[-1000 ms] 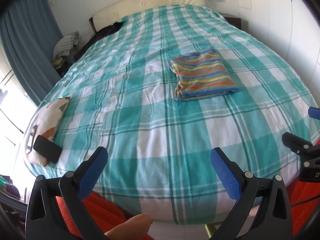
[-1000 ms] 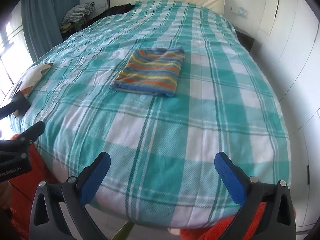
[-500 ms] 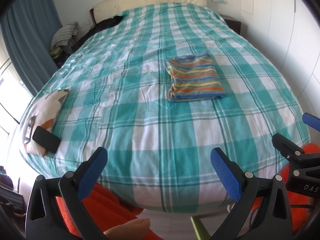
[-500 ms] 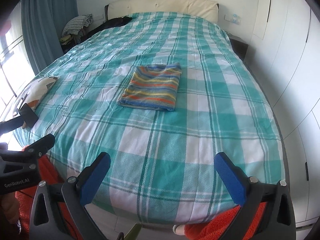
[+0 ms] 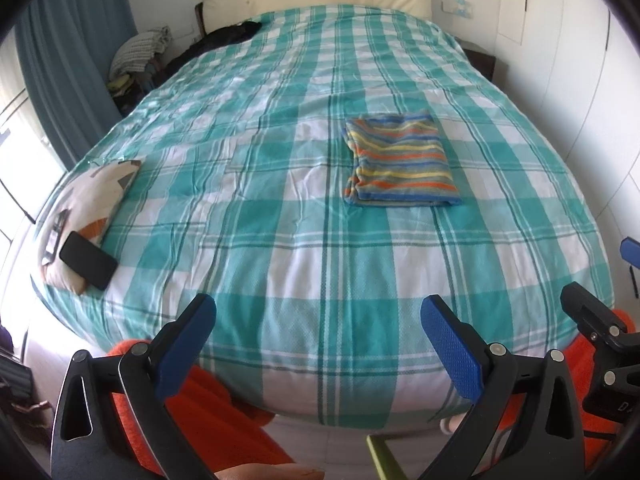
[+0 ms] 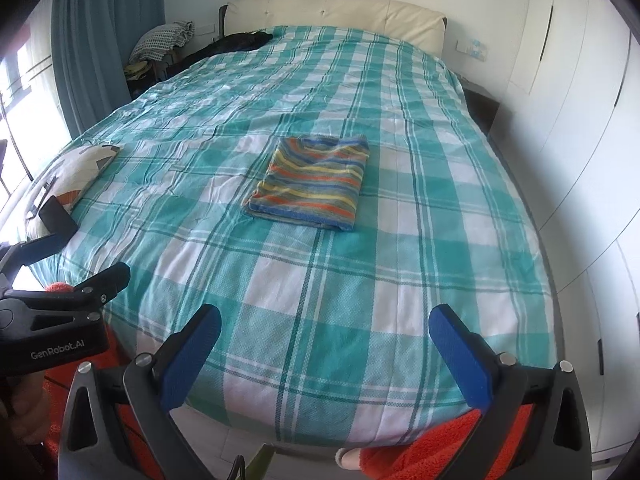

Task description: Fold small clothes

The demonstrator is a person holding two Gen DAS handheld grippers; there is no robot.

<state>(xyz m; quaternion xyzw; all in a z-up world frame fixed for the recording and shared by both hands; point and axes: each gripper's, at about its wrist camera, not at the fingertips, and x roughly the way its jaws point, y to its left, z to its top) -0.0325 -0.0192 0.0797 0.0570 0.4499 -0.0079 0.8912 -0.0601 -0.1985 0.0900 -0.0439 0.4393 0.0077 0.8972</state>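
Verifying fold: striped garment [image 5: 400,163] lies squared on bed [image 5: 280,280]; left hand-held gripper [image 5: 318,334], right hand-held gripper [image 6: 325,342] wide, empty; check edges aligned.

Folded garment [image 5: 401,162] mid-bed [image 5: 280,240], phone [image 5: 88,260] left.

Your left tongs [image 5: 318,342] and right tongs [image 6: 325,354] match: black frames, silver screws, blue ribbed pads [image 6: 460,362]. The left body reads "GenRobot.AI" in white. You wear fuzzy orange clothing [image 5: 208,412].

Striped garment [image 5: 401,163] folded flat, rectangular, mid-bed [image 5: 304,240].
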